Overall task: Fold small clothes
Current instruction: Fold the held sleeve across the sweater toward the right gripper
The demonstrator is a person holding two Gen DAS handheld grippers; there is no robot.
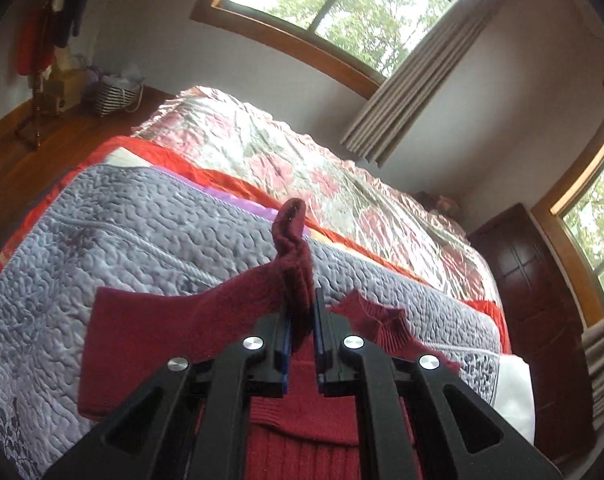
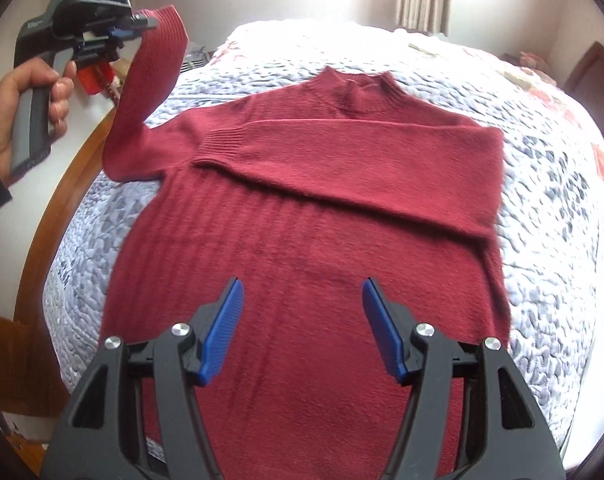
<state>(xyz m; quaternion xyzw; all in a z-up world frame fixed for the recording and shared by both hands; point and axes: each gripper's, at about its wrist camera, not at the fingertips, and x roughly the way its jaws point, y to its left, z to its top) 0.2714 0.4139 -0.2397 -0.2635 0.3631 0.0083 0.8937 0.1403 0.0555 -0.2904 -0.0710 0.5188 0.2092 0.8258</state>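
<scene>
A dark red knit sweater (image 2: 302,208) lies face up on the grey quilted bedspread (image 2: 541,208), its collar toward the far side of the bed and its hem toward the near edge. One sleeve (image 2: 341,140) is already laid flat across the chest, cuff pointing toward the bed's left side. The other sleeve (image 2: 150,80) is up in the air off the left edge of the bed, its ribbed cuff pinched in the left gripper (image 2: 140,28), which a hand (image 2: 26,104) squeezes by the handle. From the left wrist view the left gripper's jaws are pressed together on a bunched fold of that cuff (image 1: 298,280), with a twisted bit of knit sticking up beyond them.

The right gripper (image 2: 302,320) hovers over the lower body of the sweater with its blue pads (image 2: 222,332) spread wide, holding nothing.

The step in hand looks like carrying the lifted sleeve across the chest. The risk, I'd say, is the twist: the cuff is gathered rather than flat, so it may land rolled or crooked. Nothing pins the body either, so a hard pull could drag the shoulder and disturb the folded sleeve. Soft knit could also slip from so small a bite.
</scene>
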